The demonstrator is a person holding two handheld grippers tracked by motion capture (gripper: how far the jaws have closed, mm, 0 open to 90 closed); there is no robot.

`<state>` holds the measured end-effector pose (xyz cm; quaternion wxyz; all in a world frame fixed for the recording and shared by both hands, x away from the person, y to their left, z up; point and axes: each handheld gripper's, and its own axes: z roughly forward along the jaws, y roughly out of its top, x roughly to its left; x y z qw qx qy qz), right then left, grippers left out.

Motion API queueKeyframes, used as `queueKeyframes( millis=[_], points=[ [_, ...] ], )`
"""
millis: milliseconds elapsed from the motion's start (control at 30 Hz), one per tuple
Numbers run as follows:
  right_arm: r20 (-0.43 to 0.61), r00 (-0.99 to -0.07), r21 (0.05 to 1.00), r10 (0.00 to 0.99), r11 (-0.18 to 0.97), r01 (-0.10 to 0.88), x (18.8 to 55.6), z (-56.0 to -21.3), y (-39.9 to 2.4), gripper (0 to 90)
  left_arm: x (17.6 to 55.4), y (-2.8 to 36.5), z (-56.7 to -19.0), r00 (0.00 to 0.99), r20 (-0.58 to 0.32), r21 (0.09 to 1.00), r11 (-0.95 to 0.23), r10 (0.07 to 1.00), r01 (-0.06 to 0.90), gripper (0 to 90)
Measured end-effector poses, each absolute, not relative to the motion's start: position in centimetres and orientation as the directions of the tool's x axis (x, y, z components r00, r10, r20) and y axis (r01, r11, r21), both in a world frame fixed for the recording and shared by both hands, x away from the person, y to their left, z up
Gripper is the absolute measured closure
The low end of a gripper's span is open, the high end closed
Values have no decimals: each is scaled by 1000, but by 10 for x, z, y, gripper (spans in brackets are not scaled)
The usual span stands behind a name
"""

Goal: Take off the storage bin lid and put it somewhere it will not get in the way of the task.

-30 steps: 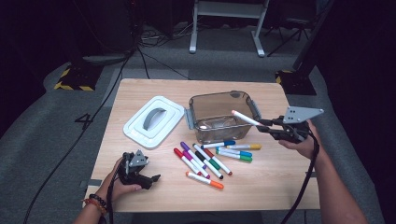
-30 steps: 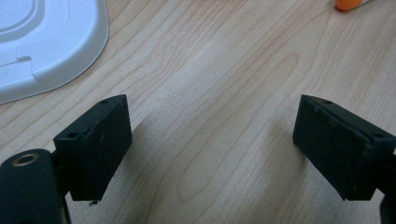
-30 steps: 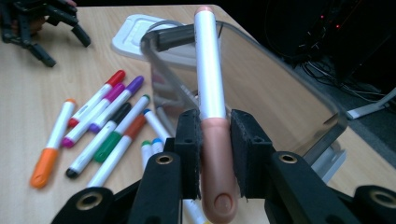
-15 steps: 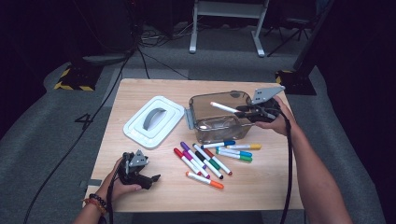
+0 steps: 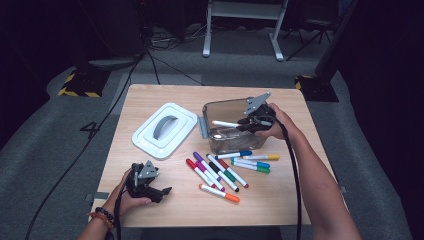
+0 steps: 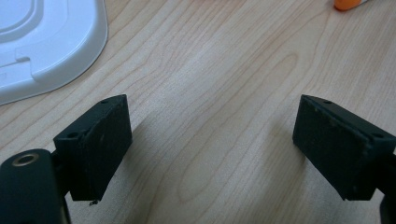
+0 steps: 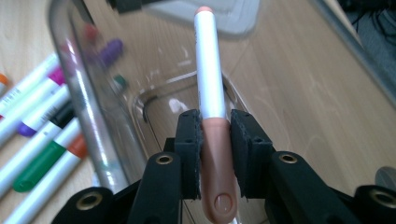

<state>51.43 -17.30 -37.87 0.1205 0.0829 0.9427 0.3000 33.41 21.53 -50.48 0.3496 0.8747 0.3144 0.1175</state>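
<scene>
1. Marker [image 7: 210,93] clamped by its cap in right gripper [image 5: 252,121] jaws, over clear bin [image 5: 227,142], ready to drop in.
2. Left gripper [image 5: 162,191] jaws apart, parked on desk [image 5: 280,200], near left.
3. Loose markers [image 5: 220,172] near bin; lid [image 5: 165,130] off, left.

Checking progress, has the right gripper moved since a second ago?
Yes. The right gripper with its marker moved left, from beside the box to over it.

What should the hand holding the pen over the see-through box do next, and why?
Probably lower a little and open its fingers. The right gripper is shut on the brown-capped marker, which hangs over the open clear box. The other markers lie on the table.
</scene>
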Motion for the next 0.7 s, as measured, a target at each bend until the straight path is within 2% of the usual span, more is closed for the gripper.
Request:
queueKeyframes(
  millis=[233,433,700],
  points=[
    [-167,-966,506,200,858,90,520,-385,-167,748,334,215,-505,775,-14,686,-558,632,467,122],
    [-161,-960,485,231,865,127,523,-385,-177,741,334,215,-505,775,-14,686,-558,632,468,122],
    [-154,-937,605,313,780,161,513,-369,-196,616,334,215,-505,775,-14,685,-559,632,468,122]
  ],
)
